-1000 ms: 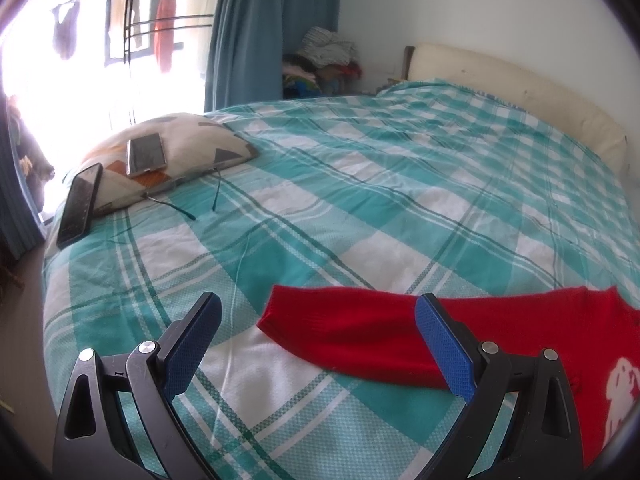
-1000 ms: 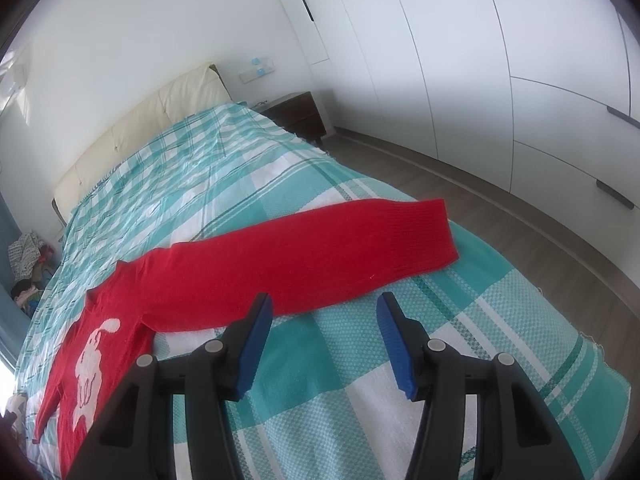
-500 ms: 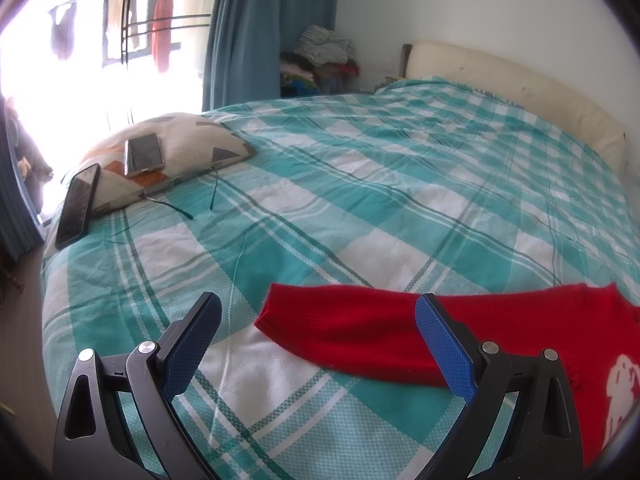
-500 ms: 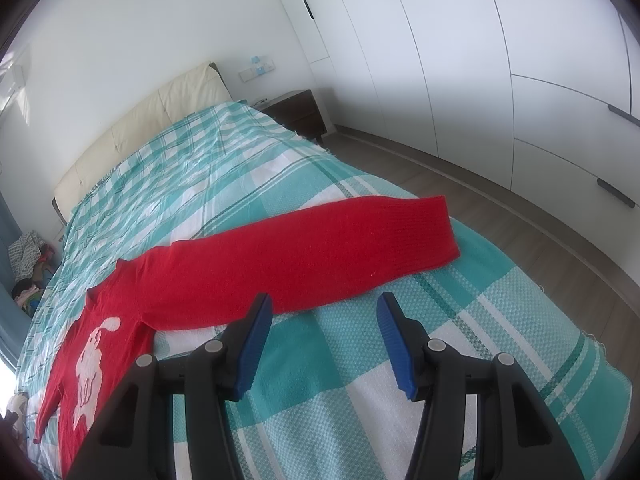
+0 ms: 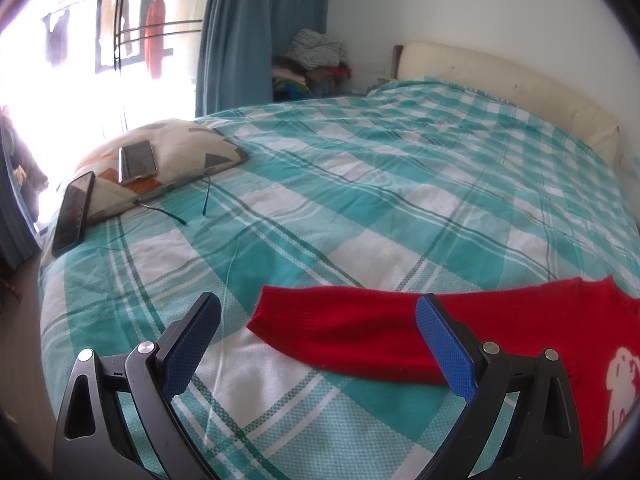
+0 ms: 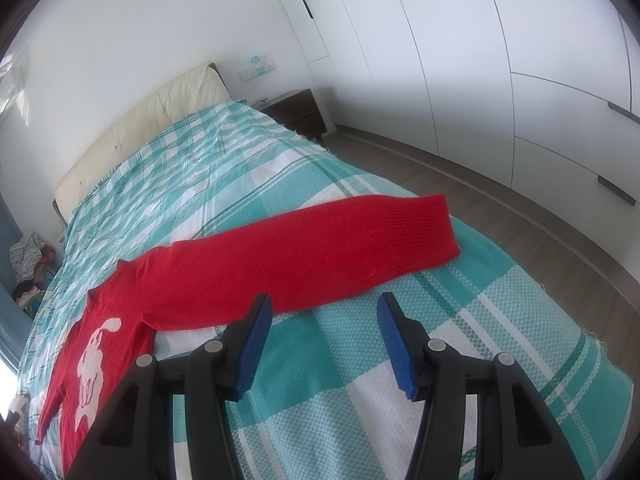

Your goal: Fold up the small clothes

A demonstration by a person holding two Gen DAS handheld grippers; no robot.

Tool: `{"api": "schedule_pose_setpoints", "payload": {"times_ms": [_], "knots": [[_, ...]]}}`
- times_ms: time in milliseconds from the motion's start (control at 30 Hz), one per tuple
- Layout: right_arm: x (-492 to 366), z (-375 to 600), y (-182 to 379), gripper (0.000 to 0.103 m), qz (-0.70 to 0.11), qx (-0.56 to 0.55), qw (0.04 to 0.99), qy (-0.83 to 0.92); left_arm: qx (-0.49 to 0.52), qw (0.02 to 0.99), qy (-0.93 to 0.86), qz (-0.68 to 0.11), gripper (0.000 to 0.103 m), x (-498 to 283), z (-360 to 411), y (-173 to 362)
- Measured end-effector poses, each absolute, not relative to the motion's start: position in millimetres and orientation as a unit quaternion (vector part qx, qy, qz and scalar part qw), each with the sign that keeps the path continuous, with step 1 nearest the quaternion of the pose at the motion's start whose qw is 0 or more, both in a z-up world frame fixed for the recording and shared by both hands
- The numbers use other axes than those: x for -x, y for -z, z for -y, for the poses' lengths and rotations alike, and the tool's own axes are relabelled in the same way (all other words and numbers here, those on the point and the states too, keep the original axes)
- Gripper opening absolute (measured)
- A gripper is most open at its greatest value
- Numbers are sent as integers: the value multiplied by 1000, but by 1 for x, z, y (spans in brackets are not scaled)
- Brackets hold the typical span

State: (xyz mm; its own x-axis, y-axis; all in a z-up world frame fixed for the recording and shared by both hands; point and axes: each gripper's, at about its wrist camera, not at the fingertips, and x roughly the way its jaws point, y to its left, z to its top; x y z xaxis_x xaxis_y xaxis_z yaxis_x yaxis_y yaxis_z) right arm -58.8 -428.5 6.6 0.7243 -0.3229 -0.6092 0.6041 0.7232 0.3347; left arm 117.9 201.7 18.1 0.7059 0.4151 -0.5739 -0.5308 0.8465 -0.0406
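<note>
Two sets of jaws hang above one big bed (image 5: 360, 208) spread with a teal-and-white check cover, and nothing is gripped. Across the near end of the bed lies the red sweater (image 6: 224, 280), flat and face up, its white animal figure showing on the chest and both sleeves stretched straight out to the sides. A patterned pillow (image 5: 180, 152) sits well apart at the far corner with two phones (image 5: 138, 160) on it.

My right gripper (image 6: 324, 344) has its jaws half spread and empty, poised just short of the right sleeve (image 6: 360, 240), whose cuff lies near the bed's edge. My left gripper (image 5: 316, 344) has its jaws spread wide and empty, the left sleeve (image 5: 344, 332) lying below and between them with its cuff end pointing toward the pillow side.

By my reading the folding proper has not begun: the garment is only laid out. Next I would lower each set of jaws onto a cuff, pinch the knit without catching the cover beneath, and carry the sleeves inward over the chest.
</note>
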Motion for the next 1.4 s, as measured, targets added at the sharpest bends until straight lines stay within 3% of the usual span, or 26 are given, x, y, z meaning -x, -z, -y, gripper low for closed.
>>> {"api": "schedule_pose_setpoints", "payload": {"times_ms": [433,767,967,1067,1400], "knots": [[62,434,-7,54,-259,-277,889,257,106,917,-254,-289,99,-119,-202,-16],[124,523,-4,59,-205,-442,844,223,111,916,-243,-298,99,-122,-202,-14],[99,542,24,59,-242,-514,815,114,105,914,-242,-307,99,-122,-199,-10],[87,541,38,59,-261,-523,798,145,118,910,-243,-314,99,-121,-204,-8],[65,558,68,57,-226,-571,780,121,115,909,-239,-322,99,-123,-200,-5]]}}
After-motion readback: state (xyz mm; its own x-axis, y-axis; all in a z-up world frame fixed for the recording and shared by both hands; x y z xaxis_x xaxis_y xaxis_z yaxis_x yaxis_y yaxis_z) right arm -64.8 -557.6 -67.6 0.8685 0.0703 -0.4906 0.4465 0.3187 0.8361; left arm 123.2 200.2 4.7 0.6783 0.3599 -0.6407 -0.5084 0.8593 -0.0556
